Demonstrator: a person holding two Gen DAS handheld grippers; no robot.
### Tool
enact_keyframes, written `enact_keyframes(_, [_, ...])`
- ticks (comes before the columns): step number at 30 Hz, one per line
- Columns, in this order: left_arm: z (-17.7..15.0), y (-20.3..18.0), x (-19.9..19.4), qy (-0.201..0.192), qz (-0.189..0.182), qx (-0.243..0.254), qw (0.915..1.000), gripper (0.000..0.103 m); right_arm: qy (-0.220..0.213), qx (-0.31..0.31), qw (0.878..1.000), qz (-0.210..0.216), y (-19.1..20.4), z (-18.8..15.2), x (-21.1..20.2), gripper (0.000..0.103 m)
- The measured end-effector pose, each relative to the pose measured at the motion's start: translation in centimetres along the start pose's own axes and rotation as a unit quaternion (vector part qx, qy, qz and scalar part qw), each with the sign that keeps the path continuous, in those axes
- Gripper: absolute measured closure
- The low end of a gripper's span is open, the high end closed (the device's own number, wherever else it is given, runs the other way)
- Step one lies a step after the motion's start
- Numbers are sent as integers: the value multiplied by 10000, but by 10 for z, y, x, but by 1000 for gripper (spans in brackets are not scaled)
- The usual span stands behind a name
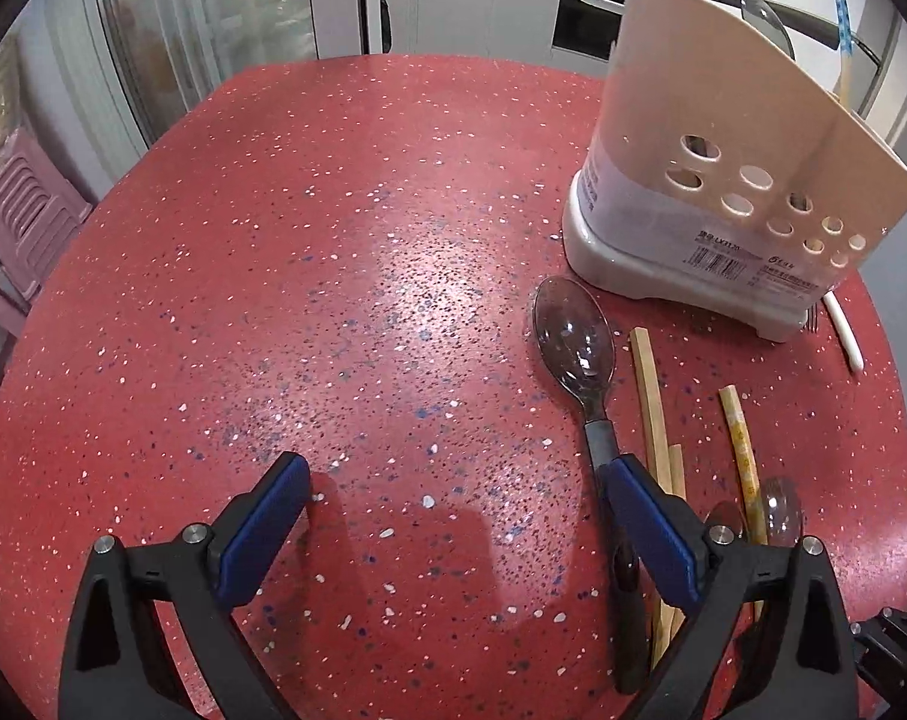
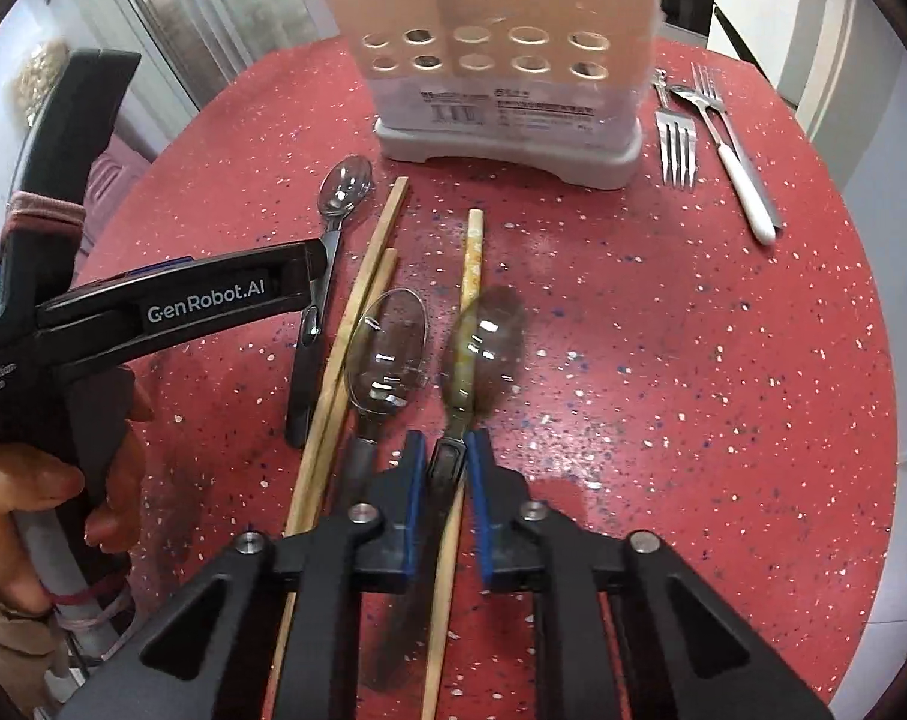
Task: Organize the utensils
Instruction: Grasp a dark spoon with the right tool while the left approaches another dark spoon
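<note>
A beige utensil holder (image 1: 711,180) with round holes stands on the red speckled table (image 1: 333,300); it also shows in the right wrist view (image 2: 501,60). My right gripper (image 2: 446,450) is shut on the dark handle of a clear spoon (image 2: 483,342), held blurred just above a yellowish chopstick (image 2: 468,258). Another clear spoon (image 2: 387,354) lies left of it. My left gripper (image 1: 453,480) is open over bare table, its right finger (image 1: 645,516) beside the handle of a third clear spoon (image 1: 573,336). Two wooden chopsticks (image 2: 357,312) lie between the spoons.
Two forks (image 2: 675,144) and a white-handled utensil (image 2: 747,192) lie right of the holder. More utensils stick out of the holder's top (image 1: 771,12). A pink stool (image 1: 27,210) stands past the table's left edge. The left gripper's body (image 2: 171,300) crosses the right wrist view.
</note>
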State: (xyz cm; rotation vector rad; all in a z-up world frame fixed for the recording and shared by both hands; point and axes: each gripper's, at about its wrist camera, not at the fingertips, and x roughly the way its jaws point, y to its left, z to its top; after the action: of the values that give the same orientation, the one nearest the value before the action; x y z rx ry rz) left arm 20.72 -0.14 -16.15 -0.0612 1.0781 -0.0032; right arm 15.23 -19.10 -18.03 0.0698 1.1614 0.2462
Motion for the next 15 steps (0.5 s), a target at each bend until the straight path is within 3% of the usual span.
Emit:
enact_keyframes(8, [11, -19, 0, 100, -60, 260, 9996, 0, -74, 82, 9997, 208, -23, -7, -5, 95])
enact_keyframes(11, [20, -25, 5, 252, -51, 335, 9991, 14, -73, 120, 9995, 286, -26, -12, -9, 96])
enact_keyframes(15, [29, -30, 11, 323, -32, 504, 9982, 14, -33, 202, 9990, 406, -33, -11, -9, 96])
